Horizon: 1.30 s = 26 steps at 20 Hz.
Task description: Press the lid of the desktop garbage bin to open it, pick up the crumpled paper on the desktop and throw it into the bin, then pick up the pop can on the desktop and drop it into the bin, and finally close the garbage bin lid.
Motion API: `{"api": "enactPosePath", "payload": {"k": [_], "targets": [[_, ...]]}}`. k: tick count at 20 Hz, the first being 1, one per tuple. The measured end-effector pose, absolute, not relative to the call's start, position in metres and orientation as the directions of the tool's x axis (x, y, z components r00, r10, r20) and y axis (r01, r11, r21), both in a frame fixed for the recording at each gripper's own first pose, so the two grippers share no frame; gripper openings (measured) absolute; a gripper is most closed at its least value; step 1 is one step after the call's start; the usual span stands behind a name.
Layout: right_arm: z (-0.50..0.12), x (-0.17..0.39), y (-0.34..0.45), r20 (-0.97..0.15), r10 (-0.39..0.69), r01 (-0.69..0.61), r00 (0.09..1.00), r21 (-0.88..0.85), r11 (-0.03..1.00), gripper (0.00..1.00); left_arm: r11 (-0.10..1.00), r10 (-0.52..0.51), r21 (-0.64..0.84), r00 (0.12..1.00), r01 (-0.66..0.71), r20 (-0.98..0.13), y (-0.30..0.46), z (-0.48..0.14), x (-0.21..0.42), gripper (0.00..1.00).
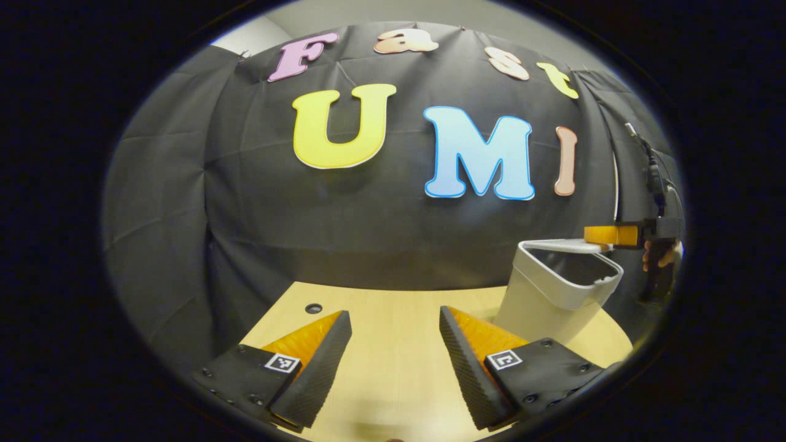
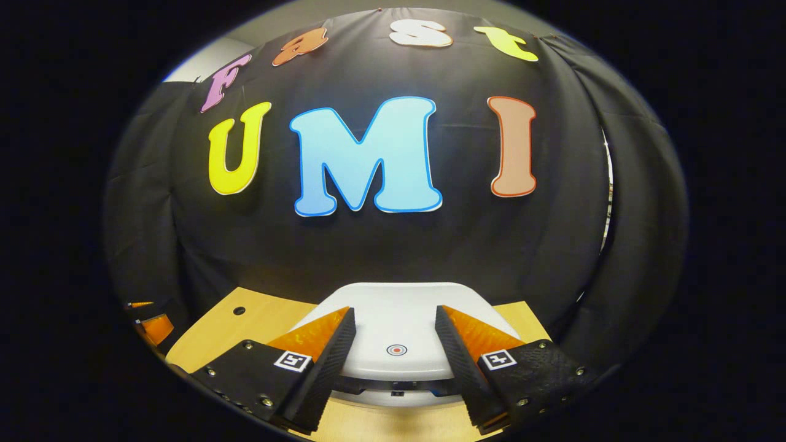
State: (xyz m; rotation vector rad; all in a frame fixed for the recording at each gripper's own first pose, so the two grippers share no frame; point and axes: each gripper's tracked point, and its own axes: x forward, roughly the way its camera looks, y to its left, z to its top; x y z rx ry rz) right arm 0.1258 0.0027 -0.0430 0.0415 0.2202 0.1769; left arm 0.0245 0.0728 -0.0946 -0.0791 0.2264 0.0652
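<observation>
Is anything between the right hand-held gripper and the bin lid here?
Nothing visible. The right hand-held gripper hangs open just above the white lid, its fingers either side of the round mark. The left gripper view shows it at the bin rim.

The bin stands on the table before the cloth wall, right claw above its lid.

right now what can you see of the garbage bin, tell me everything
The garbage bin is a small pale grey, plastic-looking tub that tapers toward its base and stands upright on the wooden desktop near the black cloth wall. In the left gripper view its mouth looks open and dark inside. In the right gripper view its white lid is smooth, with a small red-centred ring mark on it. The right gripper sits at its top rim; whether it touches is unclear.
</observation>
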Motion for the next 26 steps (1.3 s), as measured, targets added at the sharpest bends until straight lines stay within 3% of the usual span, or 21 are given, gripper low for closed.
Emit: {"api": "enactPosePath", "payload": {"k": [11,26], "targets": [[-0.074,0.121,0.005,-0.241,0.157,-0.158,0.958,0.015,0.987,0.85,0.994,0.068,-0.069,0.971,-0.086,-0.229,0.076,-0.094,0.021,0.95],[-0.086,0.118,0.005,-0.079,0.124,-0.123,0.989,0.006,0.992,0.87,0.991,0.048,-0.106,0.968,-0.076,-0.245,0.061,-0.101,0.028,0.95]]}}
